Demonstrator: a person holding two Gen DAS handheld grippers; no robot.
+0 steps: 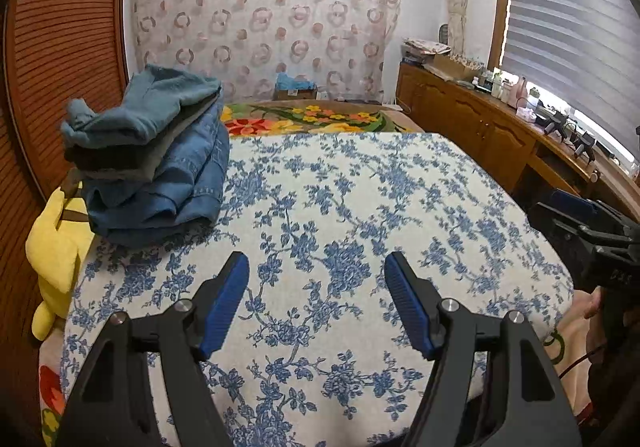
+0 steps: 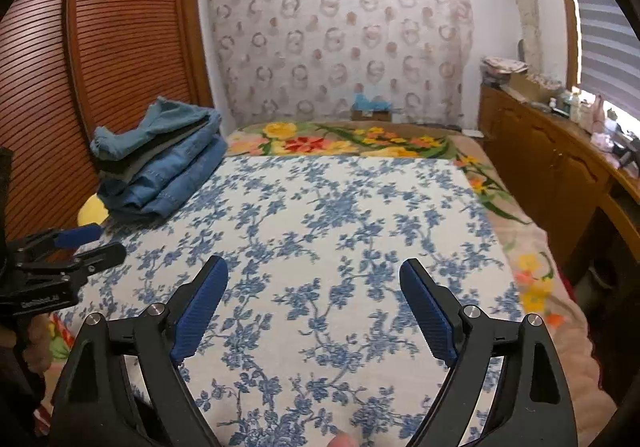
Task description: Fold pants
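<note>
A stack of folded pants [image 1: 154, 163], blue denim with grey and teal pieces on top, sits at the far left corner of the blue-flowered board [image 1: 360, 215]. In the right wrist view the same stack [image 2: 160, 163] lies at the left. My left gripper [image 1: 316, 263] hovers open over the bare board, nothing between its blue pads. My right gripper [image 2: 314, 271] is also open and empty above the board. Each gripper shows at the edge of the other's view: the right gripper [image 1: 592, 227] at the right, the left gripper [image 2: 80, 243] at the left.
A yellow plush toy [image 1: 56, 259] lies beside the board's left edge, against the slatted wooden door [image 1: 60, 59]. A flowered blanket [image 2: 344, 143] covers the bed beyond the board. A wooden cabinet [image 2: 552, 159] with clutter runs along the right.
</note>
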